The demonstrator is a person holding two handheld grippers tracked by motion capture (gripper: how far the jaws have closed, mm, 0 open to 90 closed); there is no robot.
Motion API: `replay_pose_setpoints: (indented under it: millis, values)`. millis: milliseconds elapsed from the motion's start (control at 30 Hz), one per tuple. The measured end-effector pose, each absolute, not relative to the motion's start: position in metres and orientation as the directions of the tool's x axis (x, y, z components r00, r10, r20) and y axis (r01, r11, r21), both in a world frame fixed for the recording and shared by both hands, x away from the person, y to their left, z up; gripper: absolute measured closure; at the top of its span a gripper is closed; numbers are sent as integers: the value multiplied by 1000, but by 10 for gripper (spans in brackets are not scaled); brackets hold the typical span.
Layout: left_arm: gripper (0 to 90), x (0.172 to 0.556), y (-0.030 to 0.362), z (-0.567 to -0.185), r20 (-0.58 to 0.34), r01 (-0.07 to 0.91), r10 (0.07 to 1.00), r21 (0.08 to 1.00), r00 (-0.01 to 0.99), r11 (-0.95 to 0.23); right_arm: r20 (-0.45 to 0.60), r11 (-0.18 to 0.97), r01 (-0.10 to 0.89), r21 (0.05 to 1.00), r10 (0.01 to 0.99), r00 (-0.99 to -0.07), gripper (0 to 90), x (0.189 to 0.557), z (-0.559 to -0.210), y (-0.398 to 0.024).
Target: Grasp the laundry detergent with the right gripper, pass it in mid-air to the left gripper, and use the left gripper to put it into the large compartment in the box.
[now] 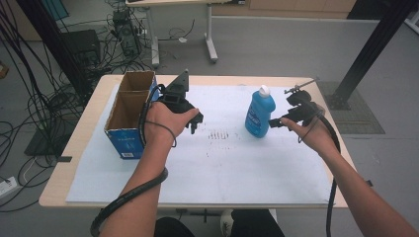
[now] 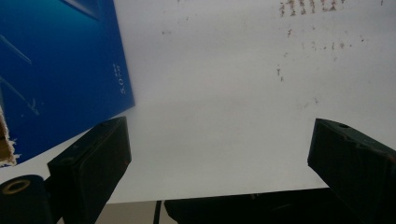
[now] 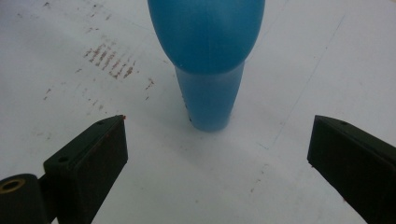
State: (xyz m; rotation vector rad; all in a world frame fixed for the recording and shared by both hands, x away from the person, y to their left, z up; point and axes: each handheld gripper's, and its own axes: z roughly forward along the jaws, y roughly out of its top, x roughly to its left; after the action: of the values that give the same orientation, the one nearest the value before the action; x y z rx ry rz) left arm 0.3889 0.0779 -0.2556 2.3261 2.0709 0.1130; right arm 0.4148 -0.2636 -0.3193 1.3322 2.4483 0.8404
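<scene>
A blue bottle (image 1: pixel 259 114) with a white cap stands upright on the white sheet, right of the table's middle. My right gripper (image 1: pixel 272 122) is just to its right, level with its lower half, jaws wide open and pointing at it. In the right gripper view the blue bottle (image 3: pixel 208 56) rises straight ahead, beyond the open jaws and not between the pads. My left gripper (image 1: pixel 195 123) hovers over the sheet beside an open blue cardboard box (image 1: pixel 127 116), jaws open and holding nothing. The box's blue wall (image 2: pixel 60 70) shows at the left of the left gripper view.
A white sheet (image 1: pixel 207 163) covers most of the wooden table (image 1: pixel 74 148). Brownish smudges (image 1: pixel 220 134) mark the sheet's middle. Cables, a desk leg and a black frame post stand on the floor beyond the table's far edge.
</scene>
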Motion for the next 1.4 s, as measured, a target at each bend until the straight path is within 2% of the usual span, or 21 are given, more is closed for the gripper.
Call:
replay_pose_setpoints:
  millis: [867, 1400]
  values:
    - [64, 393, 84, -266, 38, 992, 993, 55, 108, -110, 76, 303, 620, 724, 858, -508, 33, 427, -372, -241]
    - [64, 395, 82, -267, 48, 992, 992, 52, 113, -115, 37, 292, 563, 773, 865, -500, 25, 433, -388, -233]
